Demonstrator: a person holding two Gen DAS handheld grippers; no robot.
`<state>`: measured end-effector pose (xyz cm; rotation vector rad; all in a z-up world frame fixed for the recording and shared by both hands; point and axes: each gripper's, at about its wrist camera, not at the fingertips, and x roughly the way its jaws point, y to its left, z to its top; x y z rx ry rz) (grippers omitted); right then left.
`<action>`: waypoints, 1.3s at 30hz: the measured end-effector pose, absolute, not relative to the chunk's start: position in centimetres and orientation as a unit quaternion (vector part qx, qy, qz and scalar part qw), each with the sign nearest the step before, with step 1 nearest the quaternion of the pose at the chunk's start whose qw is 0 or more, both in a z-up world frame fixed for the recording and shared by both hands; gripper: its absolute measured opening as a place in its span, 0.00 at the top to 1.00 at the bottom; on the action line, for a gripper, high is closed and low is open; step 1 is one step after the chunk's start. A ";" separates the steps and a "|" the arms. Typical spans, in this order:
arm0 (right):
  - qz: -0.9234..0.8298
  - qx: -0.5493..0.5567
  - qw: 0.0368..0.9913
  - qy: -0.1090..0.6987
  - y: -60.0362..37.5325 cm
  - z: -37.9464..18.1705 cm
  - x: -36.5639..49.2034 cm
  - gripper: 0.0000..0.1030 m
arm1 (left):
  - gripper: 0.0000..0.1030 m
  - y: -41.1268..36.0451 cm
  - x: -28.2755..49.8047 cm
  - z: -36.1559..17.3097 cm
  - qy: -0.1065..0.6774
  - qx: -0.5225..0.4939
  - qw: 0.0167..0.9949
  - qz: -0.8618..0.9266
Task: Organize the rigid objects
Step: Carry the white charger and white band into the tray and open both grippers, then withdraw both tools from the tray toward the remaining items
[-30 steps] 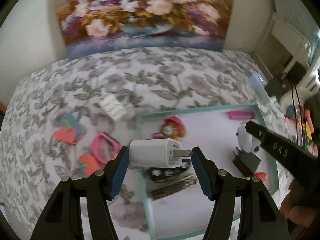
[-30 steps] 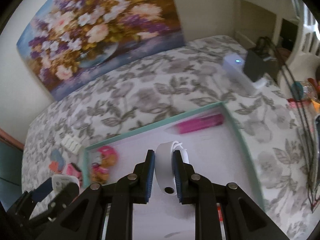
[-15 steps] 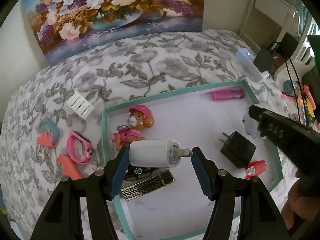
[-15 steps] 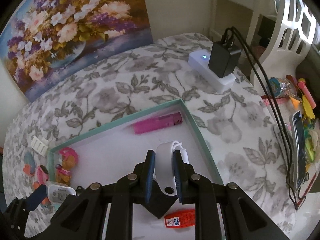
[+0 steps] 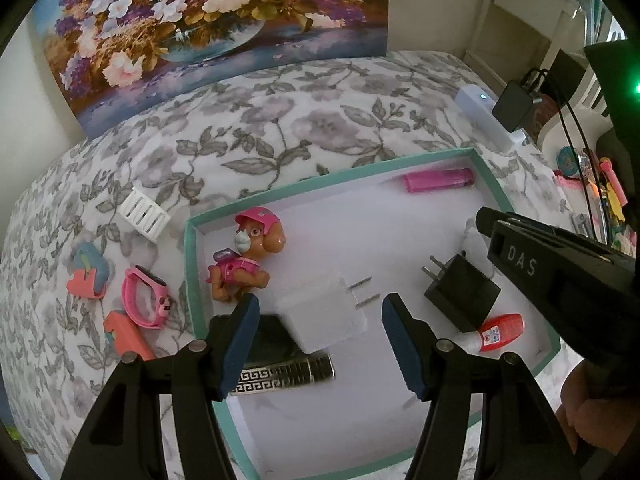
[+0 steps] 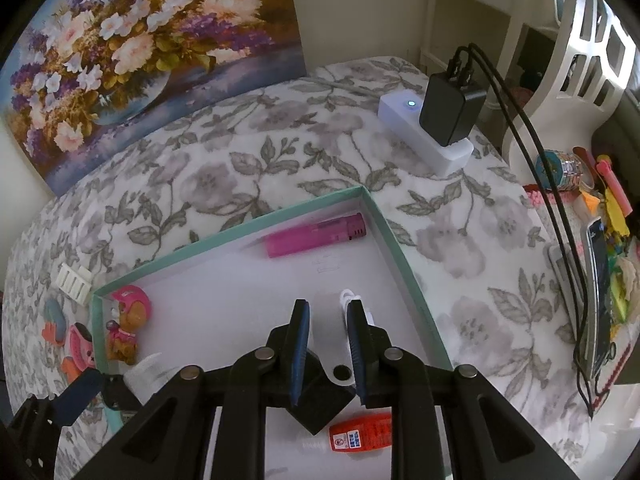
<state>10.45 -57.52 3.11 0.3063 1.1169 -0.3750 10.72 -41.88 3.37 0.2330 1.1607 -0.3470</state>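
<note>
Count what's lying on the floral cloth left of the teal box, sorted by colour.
White: 1, the white ribbed plastic piece
Pink: 1, the pink watch band
Coral: 2, the blue-topped coral foam shape and the plain coral foam shape
Total: 4

Floral painting against wall; black adapter in white power strip.

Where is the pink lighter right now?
The pink plastic lighter lies inside the teal-rimmed box, along its far wall near the far right corner, apart from everything else; both wrist views show it.
</note>
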 end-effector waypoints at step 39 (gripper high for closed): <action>-0.090 0.094 0.848 0.513 -47.0 5.1 12.9 0.00 | 0.00 -16.3 15.9 4.6 0.516 -0.111 0.843 0.099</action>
